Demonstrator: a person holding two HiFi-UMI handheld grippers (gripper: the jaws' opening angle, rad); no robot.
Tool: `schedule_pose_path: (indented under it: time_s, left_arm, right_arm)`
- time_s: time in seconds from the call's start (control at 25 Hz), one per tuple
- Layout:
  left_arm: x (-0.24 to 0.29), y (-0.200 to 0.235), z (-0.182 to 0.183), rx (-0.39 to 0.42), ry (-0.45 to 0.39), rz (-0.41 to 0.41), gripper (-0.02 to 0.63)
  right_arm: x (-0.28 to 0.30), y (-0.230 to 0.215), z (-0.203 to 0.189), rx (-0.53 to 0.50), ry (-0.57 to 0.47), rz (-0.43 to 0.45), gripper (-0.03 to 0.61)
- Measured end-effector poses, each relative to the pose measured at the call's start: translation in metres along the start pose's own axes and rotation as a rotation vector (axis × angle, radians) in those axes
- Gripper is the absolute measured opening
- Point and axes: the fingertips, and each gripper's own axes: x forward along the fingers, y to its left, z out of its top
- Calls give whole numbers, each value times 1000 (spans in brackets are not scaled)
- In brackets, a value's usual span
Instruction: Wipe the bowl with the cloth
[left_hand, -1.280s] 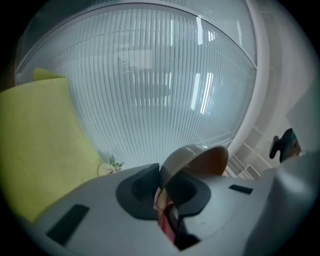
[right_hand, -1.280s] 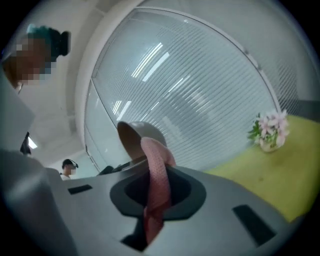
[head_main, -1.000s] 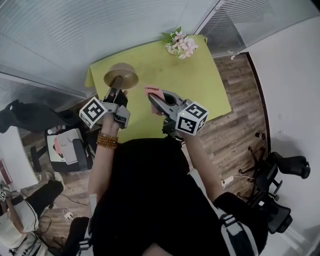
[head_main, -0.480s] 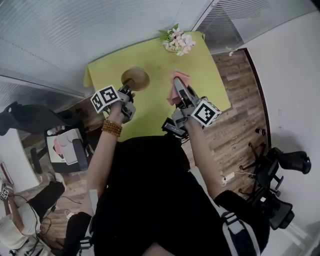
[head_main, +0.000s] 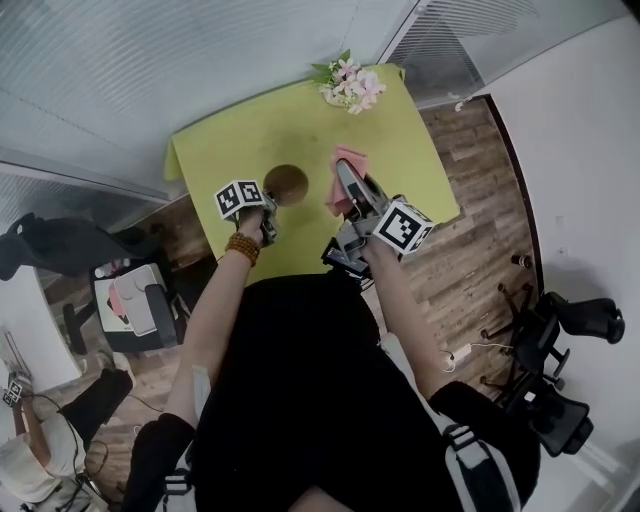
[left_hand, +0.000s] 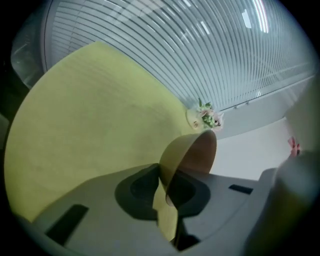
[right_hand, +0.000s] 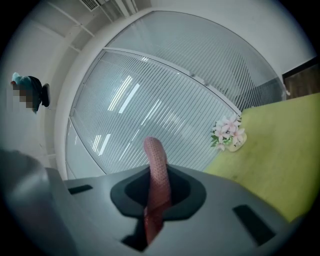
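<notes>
Both arms forward; left tool (head_main: 271, 201), right tool (head_main: 342, 177) clamped.

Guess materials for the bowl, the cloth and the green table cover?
The bowl has a thin wall, matte brown inside and tan outside. It looks like wood or bamboo, though moulded plastic is not excluded.
The cloth is a pink-red textile with a fine dotted weave that folds limply, so probably microfibre.
The table cover is yellow-green and matte with no glare, and seems to drape at the edges. It is probably fabric.

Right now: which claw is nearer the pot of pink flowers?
Right. The right claw, gripping the pink cloth, is straight in front of the pink flowers; the left claw, holding the brown bowl, is further to their left.
</notes>
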Motion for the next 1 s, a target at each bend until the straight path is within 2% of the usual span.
schedule_pose_path:
  time_s: [0.12, 0.4, 0.48, 0.56, 0.6, 0.76, 0.88, 0.96, 1.0]
  left_arm:
    - [8, 8, -9, -22, 25, 7, 20]
    - [13, 0, -15, -148, 30, -72, 28]
    - [15, -1, -16, -163, 30, -90, 62]
    - [16, 0, -19, -177, 39, -117, 140]
    - [16, 2, -21, -184, 43, -127, 149]
    - [10, 8, -27, -186, 49, -147, 163]
    - [-4, -2, -28, -196, 55, -226, 233]
    - [-19, -13, -26, -153, 54, -260, 238]
    - [-28, -20, -24, -92, 46, -261, 238]
  right_arm:
    - [3, 3, -2, 4, 5, 10, 18]
    - [3, 0, -2, 14, 9, 10, 18]
    - [2, -2, 0, 15, 5, 8, 18]
    - [1, -2, 0, 15, 2, 8, 18]
    - [0, -3, 1, 15, 2, 8, 18]
    - [-1, -7, 1, 18, -1, 1, 18]
    - [0, -4, 2, 19, -3, 9, 18]
    - [1, -3, 2, 5, 3, 8, 18]
    - [2, -2, 2, -11, 8, 7, 18]
